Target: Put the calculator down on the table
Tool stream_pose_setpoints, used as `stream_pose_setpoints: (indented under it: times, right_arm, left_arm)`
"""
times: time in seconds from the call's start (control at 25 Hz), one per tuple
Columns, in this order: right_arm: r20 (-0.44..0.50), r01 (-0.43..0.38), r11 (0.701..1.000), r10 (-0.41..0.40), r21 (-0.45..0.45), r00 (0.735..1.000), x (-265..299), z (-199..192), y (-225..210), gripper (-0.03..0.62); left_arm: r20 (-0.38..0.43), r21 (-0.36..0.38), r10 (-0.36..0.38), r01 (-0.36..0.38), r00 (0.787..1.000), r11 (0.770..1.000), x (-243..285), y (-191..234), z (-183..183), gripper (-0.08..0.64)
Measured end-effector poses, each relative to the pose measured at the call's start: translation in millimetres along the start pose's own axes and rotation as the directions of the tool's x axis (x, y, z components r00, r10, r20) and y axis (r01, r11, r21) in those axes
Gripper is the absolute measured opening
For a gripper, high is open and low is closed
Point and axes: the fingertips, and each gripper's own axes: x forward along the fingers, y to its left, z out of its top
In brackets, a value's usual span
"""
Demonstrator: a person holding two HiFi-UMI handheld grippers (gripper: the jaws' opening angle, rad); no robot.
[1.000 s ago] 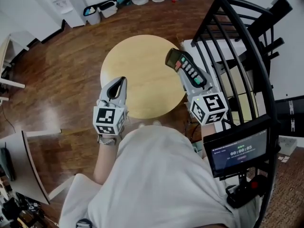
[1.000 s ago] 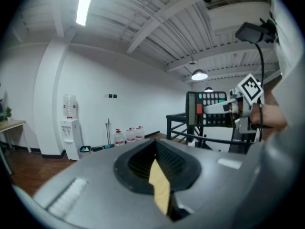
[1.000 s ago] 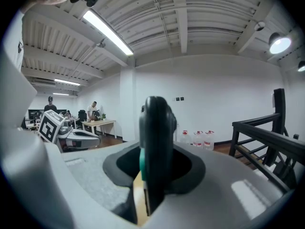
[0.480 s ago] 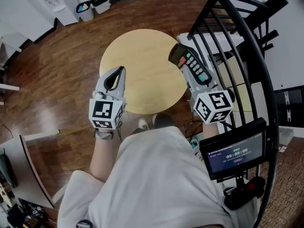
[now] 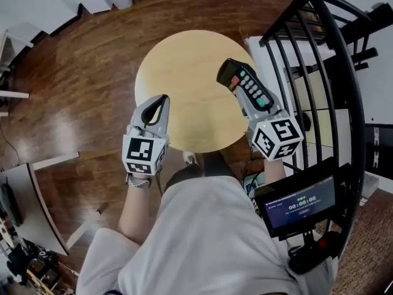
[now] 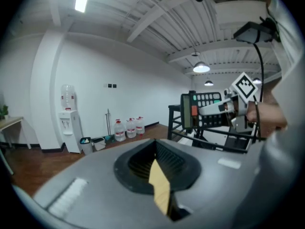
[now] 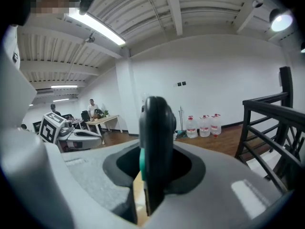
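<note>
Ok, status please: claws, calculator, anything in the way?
Left claw shut, empty. Right claw shut on calculator, over the table at its right edge, not yet down. Nothing in the way.

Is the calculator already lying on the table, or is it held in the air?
Held in the air: the right gripper is shut on the calculator, above the round table, not resting on it.

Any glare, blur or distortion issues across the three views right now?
Head view: sharp, but the railing bows strongly and the wood floor shows sheen. Left gripper view: fisheye with dark corners, ceiling lamp blown out, near foreground soft. Right gripper view: same vignette, calculator close to the lens and soft, tube light flares.
</note>
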Motion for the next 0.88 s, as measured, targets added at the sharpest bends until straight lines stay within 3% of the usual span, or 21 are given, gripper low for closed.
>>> stream_pose_setpoints:
  times: [0.48,0.88]
  right_arm:
    - [-0.193,-0.057,0.992,0.079,0.113,0.978,88,-68,-39,0.109]
    - [-0.326,-0.079,0.975,0.144,0.207,0.934,128,-126,-53,0.109]
  left_arm:
    - [-0.099,-0.09,0.037,-0.046,0.994,0.995,68,17,-42,0.006]
    - [-0.206,-0.176,0.035,-0.072,0.978,0.982,111,28,-95,0.006]
